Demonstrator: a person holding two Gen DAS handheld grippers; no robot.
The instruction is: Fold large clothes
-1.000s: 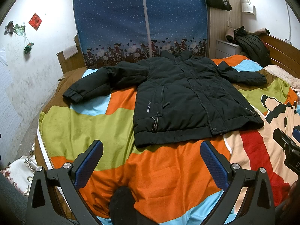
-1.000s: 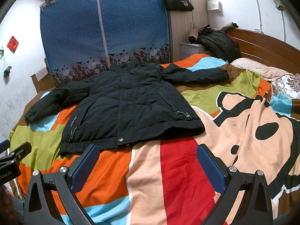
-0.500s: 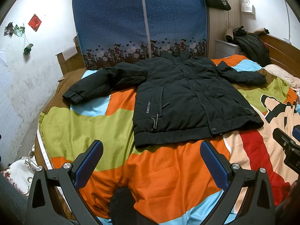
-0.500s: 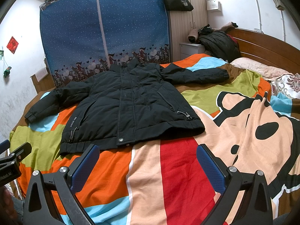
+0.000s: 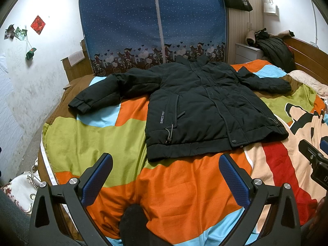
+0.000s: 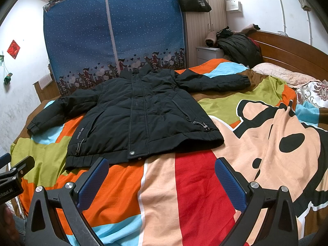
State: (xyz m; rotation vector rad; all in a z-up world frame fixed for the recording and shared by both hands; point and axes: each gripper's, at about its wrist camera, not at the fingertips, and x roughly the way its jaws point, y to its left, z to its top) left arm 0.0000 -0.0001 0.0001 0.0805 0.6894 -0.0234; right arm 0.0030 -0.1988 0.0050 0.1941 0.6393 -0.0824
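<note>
A large black padded jacket (image 5: 205,110) lies flat and face up on the bed, zipped, both sleeves spread out to the sides; it also shows in the right wrist view (image 6: 139,119). My left gripper (image 5: 166,176) is open and empty, held above the bedspread just short of the jacket's hem. My right gripper (image 6: 162,178) is open and empty, also just short of the hem, toward its right half. Each gripper's edge shows in the other's view.
The bed carries a bright cartoon bedspread (image 6: 205,184). A blue fabric wardrobe (image 5: 153,26) stands behind the bed. The wooden headboard (image 6: 287,51) and pillows (image 6: 287,75) are at the right, with a pile of dark clothes (image 6: 239,47) on a white nightstand. A white wall is at the left.
</note>
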